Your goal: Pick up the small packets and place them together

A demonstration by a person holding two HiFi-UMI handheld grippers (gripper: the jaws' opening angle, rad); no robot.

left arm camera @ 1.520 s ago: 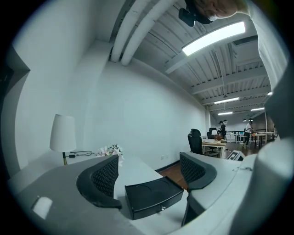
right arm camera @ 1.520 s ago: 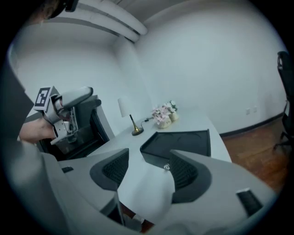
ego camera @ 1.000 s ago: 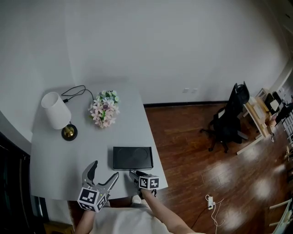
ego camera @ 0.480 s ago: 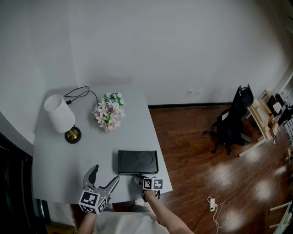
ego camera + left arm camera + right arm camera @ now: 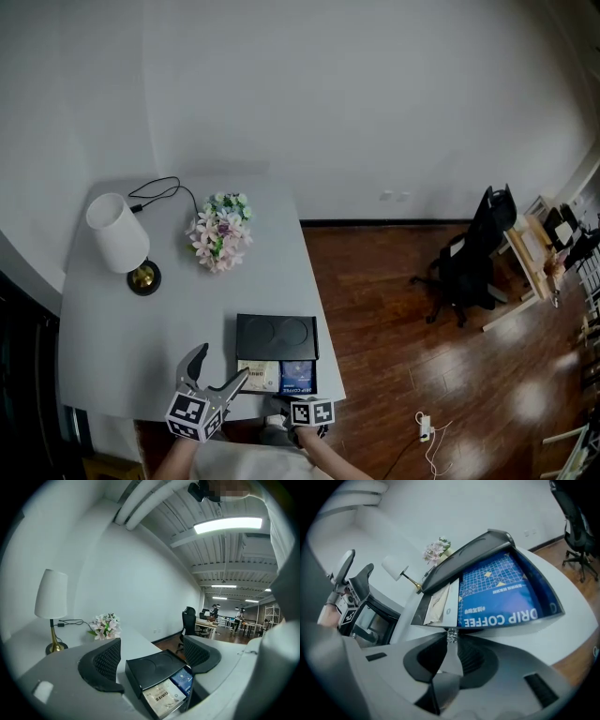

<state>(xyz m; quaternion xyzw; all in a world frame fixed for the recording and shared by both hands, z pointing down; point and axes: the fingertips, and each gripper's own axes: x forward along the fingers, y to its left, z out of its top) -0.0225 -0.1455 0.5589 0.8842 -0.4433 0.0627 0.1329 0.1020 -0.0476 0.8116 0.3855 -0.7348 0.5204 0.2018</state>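
Observation:
A black box (image 5: 277,337) sits near the front right of the grey table (image 5: 122,328). Its drawer is pulled out and holds a cream packet (image 5: 258,375) beside a blue drip coffee packet (image 5: 297,376). My right gripper (image 5: 289,401) is at the drawer's front, its jaws shut on the small clear drawer knob (image 5: 451,636). In the right gripper view the blue packet (image 5: 501,597) fills the drawer and the cream packet (image 5: 438,604) lies to its left. My left gripper (image 5: 219,364) hovers open just left of the drawer, holding nothing. The left gripper view shows both packets (image 5: 161,698) between the open jaws.
A white-shaded lamp (image 5: 117,239) with a black cable (image 5: 159,192) and a bunch of flowers (image 5: 217,232) stand at the back of the table. To the right is wooden floor with a black office chair (image 5: 469,248). The box is close to the table's front edge.
The right gripper has drawn back toward me with the knob, sliding the drawer out of the black box and uncovering the two packets. The left gripper has stayed open beside it.

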